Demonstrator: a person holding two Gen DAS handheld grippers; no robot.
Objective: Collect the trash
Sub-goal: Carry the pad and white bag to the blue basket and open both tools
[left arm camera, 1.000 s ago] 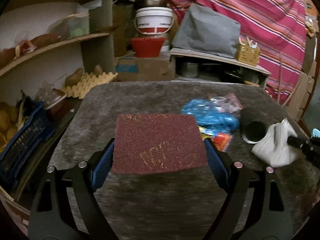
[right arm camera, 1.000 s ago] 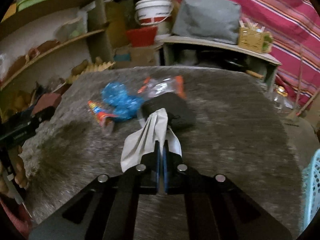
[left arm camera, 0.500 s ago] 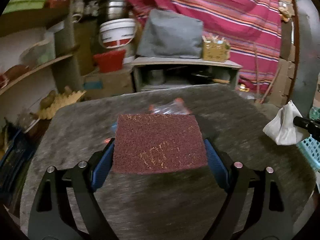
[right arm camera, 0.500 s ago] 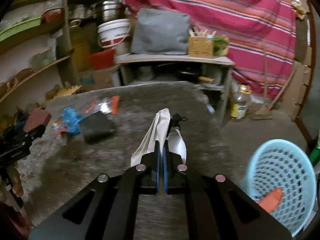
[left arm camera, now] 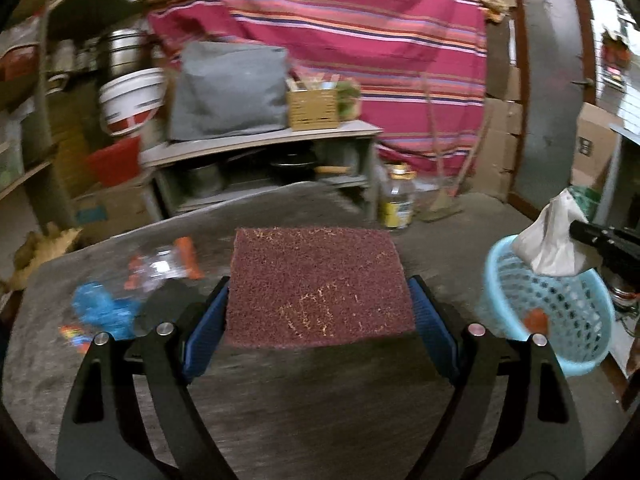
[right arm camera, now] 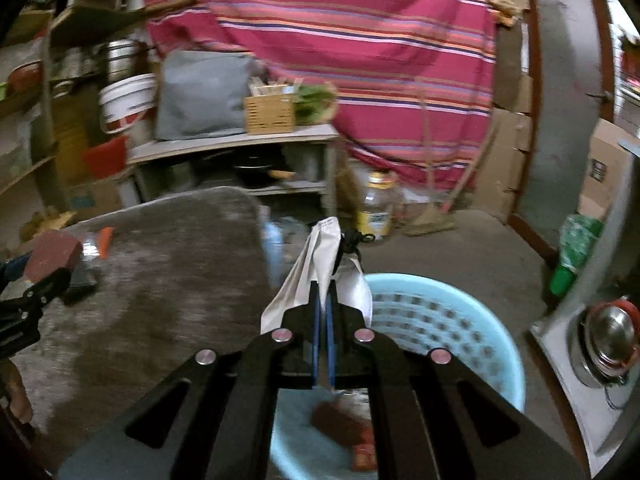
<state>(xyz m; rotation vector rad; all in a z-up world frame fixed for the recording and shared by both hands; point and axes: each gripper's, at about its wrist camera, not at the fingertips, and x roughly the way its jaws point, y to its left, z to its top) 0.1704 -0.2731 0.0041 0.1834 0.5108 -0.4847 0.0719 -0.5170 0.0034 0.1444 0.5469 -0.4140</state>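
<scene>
My left gripper point(left arm camera: 318, 312) is shut on a maroon scouring pad point(left arm camera: 318, 284) and holds it above the grey table point(left arm camera: 320, 400). My right gripper point(right arm camera: 322, 300) is shut on a white crumpled bag point(right arm camera: 316, 268) with a black drawstring, held over the light blue basket point(right arm camera: 460, 320). The bag point(left arm camera: 552, 240) and basket point(left arm camera: 560, 312) also show at the right in the left wrist view. The basket holds reddish trash point(right arm camera: 340, 424). A blue wrapper point(left arm camera: 100, 308), a clear orange-edged packet point(left arm camera: 164, 268) and a dark object point(left arm camera: 160, 308) lie on the table at left.
The basket stands on the floor past the table's right edge. A grey shelf unit point(left arm camera: 260, 148) with a grey cushion and a wooden box is behind the table. A yellow-labelled bottle point(left arm camera: 396, 200) and a broom stand on the floor. Metal pots point(right arm camera: 608, 340) sit at far right.
Both grippers have swung right. The right gripper carried the white bag off the table to above the blue basket. The left gripper, still holding the pad, turned toward the basket.
</scene>
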